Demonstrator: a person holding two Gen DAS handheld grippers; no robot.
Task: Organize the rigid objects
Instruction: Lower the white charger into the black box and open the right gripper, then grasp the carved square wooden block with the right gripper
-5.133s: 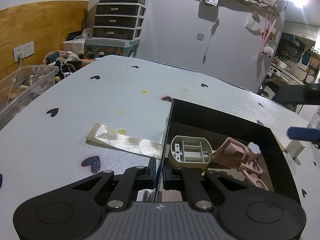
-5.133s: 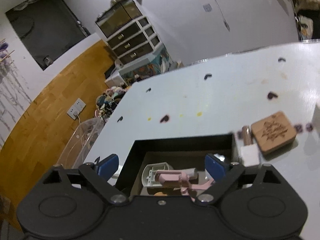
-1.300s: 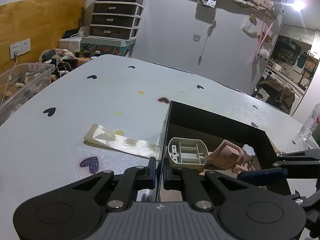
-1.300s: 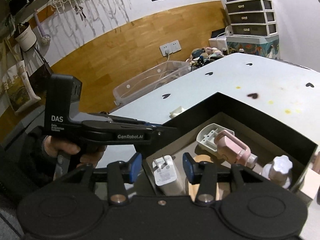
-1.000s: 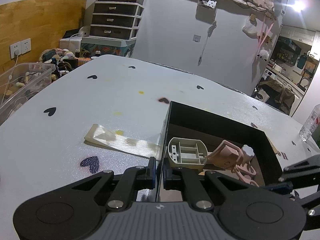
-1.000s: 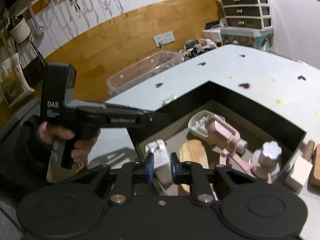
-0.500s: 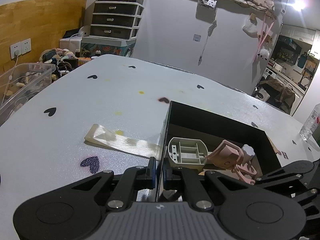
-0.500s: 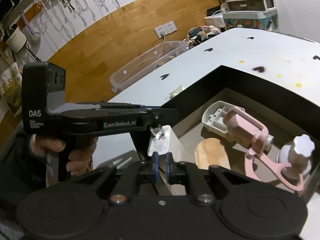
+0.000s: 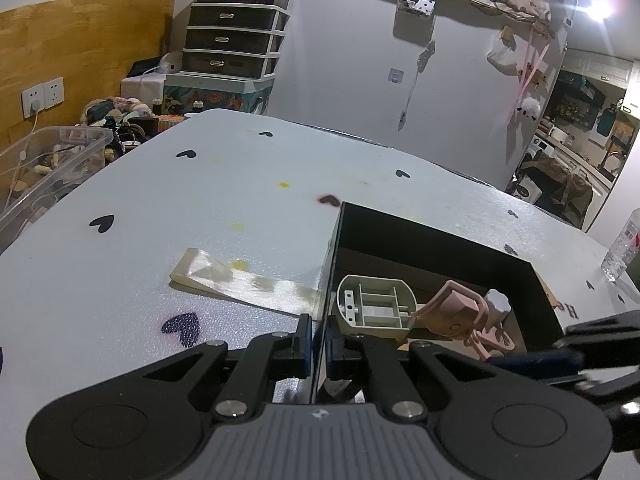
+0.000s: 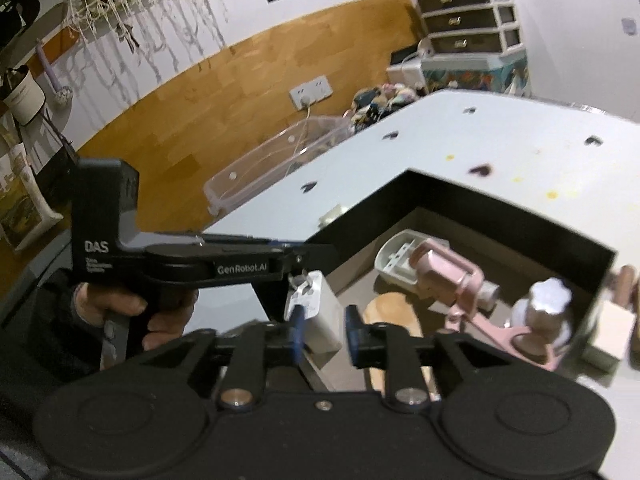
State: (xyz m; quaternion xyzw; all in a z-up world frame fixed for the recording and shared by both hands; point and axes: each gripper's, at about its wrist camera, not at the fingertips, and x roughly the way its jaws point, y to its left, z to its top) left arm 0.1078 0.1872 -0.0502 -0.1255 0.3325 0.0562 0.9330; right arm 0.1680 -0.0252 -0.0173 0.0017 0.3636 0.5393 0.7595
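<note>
matte black plastic left gripper [image 10: 298,256], white "das" and "genrobot.ai" lettering; black right gripper [image 10: 322,330], blue pads [image 10: 297,330], silver screws; bare-skinned hand [image 10: 132,308], dark sleeve.

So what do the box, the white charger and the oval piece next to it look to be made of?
The black box looks like matte cardboard: thin straight walls, brown inside. The white charger, standing between the right gripper fingers, looks like smooth moulded plastic, with metal-looking prongs on its end. The oval piece looks like light unvarnished wood, though blur hides any grain.

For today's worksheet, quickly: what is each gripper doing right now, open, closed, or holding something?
Left gripper: closed, clamped on the black box wall.
Right gripper: open, its pads apart around the white charger in the box.
</note>
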